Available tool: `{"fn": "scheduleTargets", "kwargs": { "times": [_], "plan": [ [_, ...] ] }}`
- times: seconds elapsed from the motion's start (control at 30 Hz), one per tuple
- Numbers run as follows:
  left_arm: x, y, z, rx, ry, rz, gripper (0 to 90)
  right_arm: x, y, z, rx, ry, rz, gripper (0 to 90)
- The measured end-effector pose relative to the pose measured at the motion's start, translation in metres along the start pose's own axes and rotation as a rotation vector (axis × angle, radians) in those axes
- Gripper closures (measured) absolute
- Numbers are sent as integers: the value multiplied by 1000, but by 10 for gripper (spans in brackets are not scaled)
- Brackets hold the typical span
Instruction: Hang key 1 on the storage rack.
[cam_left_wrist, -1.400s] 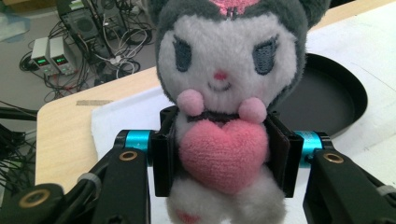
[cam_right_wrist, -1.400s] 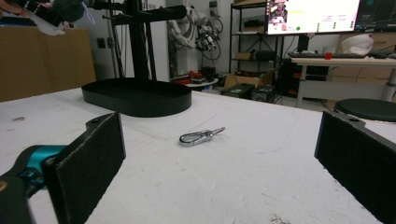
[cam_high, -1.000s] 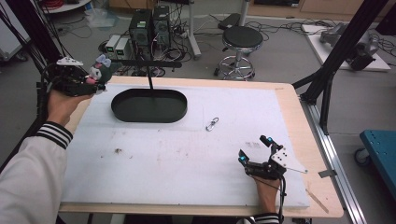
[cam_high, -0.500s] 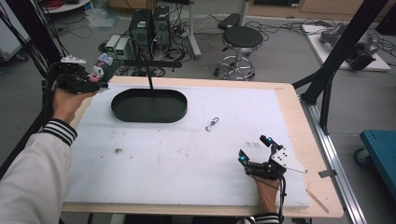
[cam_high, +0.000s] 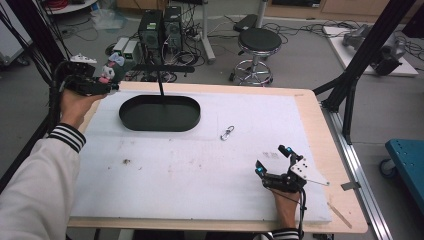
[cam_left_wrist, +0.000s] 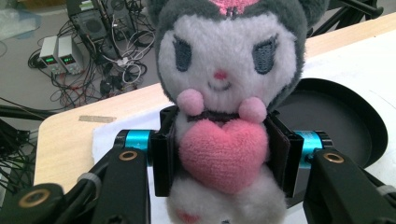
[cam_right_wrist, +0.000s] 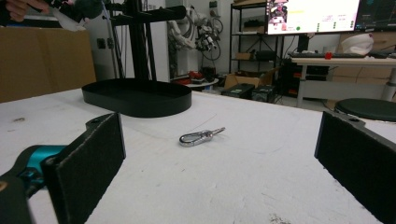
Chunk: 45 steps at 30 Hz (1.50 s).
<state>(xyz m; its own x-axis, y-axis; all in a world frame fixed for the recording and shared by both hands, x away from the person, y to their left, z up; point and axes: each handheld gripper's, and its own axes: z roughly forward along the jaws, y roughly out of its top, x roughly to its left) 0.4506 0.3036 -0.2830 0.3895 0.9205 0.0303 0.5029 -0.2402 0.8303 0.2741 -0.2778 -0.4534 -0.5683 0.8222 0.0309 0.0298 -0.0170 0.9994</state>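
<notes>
My left gripper is raised at the table's far left corner, shut on a small plush toy. In the left gripper view the plush toy is grey and white with a pink heart, and the jaws clamp its body from both sides. Beside it on the table sits a black oval tray, with its rim behind the toy. A silver metal clasp lies mid-table, and the clasp is ahead of my right gripper, which rests open near the front right edge.
A black stand post rises at the tray's far side. The white table mat covers most of the wooden table. Computers, cables and a stool stand on the floor beyond. A black frame leg is at the right.
My left gripper with the plush toy has risen slightly and shifted a little toward the tray. The right gripper has stayed still.
</notes>
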Motion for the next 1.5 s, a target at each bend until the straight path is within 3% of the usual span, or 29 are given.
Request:
{"fn": "scheduleTargets", "kwargs": {
  "times": [0.63,0.8,1.23,1.5],
  "plan": [
    [-23,-3,15,38,-26,29,534,0,0,0,0,1,1,10],
    [-25,-14,23,44,-48,2,532,0,0,0,0,0,0,11],
    [-30,-22,32,65,-50,23,532,0,0,0,0,-1,0,11],
    [-28,-32,39,89,-51,14,530,0,0,0,0,1,3,11]
  ]
}}
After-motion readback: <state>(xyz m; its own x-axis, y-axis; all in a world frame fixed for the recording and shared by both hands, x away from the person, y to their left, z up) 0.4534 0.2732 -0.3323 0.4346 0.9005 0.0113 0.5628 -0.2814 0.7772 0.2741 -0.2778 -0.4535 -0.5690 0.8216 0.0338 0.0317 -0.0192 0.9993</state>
